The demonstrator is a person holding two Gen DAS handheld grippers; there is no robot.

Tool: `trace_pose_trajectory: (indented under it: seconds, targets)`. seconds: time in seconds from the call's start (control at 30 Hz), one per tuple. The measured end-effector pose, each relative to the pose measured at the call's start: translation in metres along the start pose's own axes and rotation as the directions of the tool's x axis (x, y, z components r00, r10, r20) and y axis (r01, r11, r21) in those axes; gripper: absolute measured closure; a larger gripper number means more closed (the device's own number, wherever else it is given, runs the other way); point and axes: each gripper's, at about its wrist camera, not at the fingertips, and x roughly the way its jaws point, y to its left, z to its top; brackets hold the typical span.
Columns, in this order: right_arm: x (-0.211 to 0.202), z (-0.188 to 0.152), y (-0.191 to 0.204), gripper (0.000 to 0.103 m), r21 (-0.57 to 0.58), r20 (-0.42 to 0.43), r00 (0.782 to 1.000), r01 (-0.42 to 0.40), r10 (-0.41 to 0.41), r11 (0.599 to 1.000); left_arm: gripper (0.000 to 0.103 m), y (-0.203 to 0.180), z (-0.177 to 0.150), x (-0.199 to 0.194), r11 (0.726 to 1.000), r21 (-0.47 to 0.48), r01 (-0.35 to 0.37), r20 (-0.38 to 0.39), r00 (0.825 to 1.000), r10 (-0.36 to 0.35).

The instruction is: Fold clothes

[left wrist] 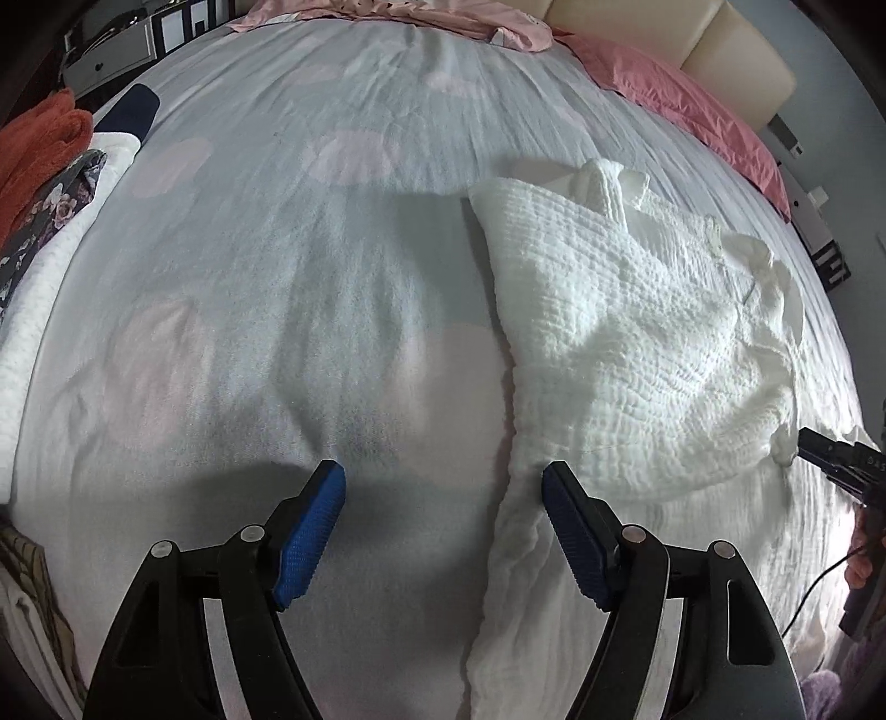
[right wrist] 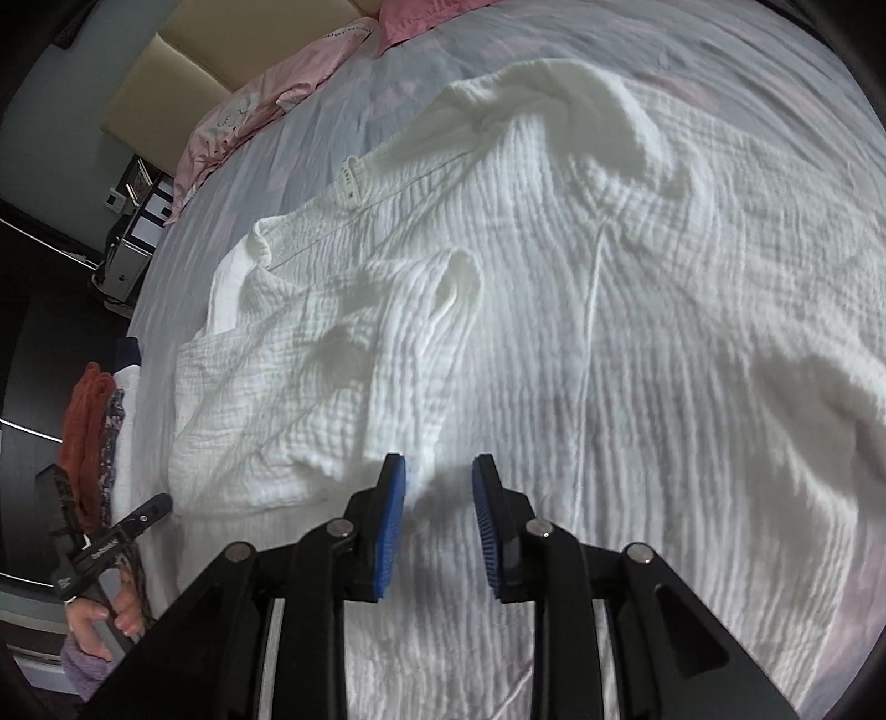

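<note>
Garment [right wrist: 498, 288], white crinkled cotton, is lying spread over the bed sheet [left wrist: 249, 277], filling the centre of the right wrist view. Neck label [right wrist: 351, 191] at upper left is showing writing too small to read. Right gripper [right wrist: 437, 487] is hovering over it, fingers slightly parted, gripping nothing. Left gripper [left wrist: 443, 498] is standing with fingers spread wide at the garment's edge, empty.

Big bed [left wrist: 332, 249] with a pale bedsheet fills the frame, cream padded headboard [left wrist: 714, 50] upper right, pink pillows [left wrist: 681, 105] below it, grey wall [right wrist: 72, 105].
</note>
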Motion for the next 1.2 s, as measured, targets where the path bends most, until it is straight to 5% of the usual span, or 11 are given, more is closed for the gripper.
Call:
trace_pose_trajectory:
  seconds: [0.1,0.17,0.23,0.37,0.47,0.67,0.83,1.03,1.2]
  targets:
    - [0.006,-0.008,0.003,0.078,-0.007,0.006,1.0,-0.003,0.003,1.0,0.028,-0.004,-0.001,0.003,0.999,0.02,-0.026,0.006,1.0,0.025]
    - [0.003,-0.011,0.004,0.094,-0.016,0.035,0.999,0.026,-0.026,1.0,0.028,-0.003,-0.001,0.004,0.999,0.02,-0.03,0.005,1.0,0.029]
    - [-0.004,-0.011,0.004,0.099,-0.016,0.051,0.995,0.088,-0.087,0.996,0.028,-0.002,-0.001,0.004,0.999,0.014,-0.029,0.004,1.0,0.029]
    - [-0.007,-0.01,-0.015,0.102,0.014,0.035,0.984,0.175,-0.176,0.984,0.028,-0.002,-0.002,0.004,0.999,0.019,-0.036,0.002,0.999,0.036]
    - [-0.019,-0.016,-0.027,0.102,0.053,0.046,0.99,0.128,-0.13,0.99,0.028,-0.002,-0.001,0.0,0.999,0.027,-0.037,0.011,0.999,0.037]
    - [-0.079,-0.022,-0.043,0.096,0.01,0.146,0.973,0.177,-0.176,0.984,0.028,0.006,-0.001,-0.015,1.0,-0.006,-0.025,0.069,0.997,0.025]
    - [-0.161,-0.012,-0.112,0.084,0.121,0.226,0.928,0.276,-0.297,0.954,0.028,0.007,0.0,-0.016,0.999,-0.029,-0.036,0.088,0.995,0.038]
    - [-0.252,-0.002,-0.216,0.077,0.286,0.262,0.845,0.393,-0.466,0.874,0.028,0.002,0.001,-0.012,0.997,-0.02,-0.08,0.111,0.99,0.081]
    - [-0.272,0.007,-0.281,0.076,0.369,0.237,0.828,0.408,-0.509,0.835,0.028,-0.008,0.002,-0.005,0.992,0.014,-0.124,0.137,0.983,0.121]
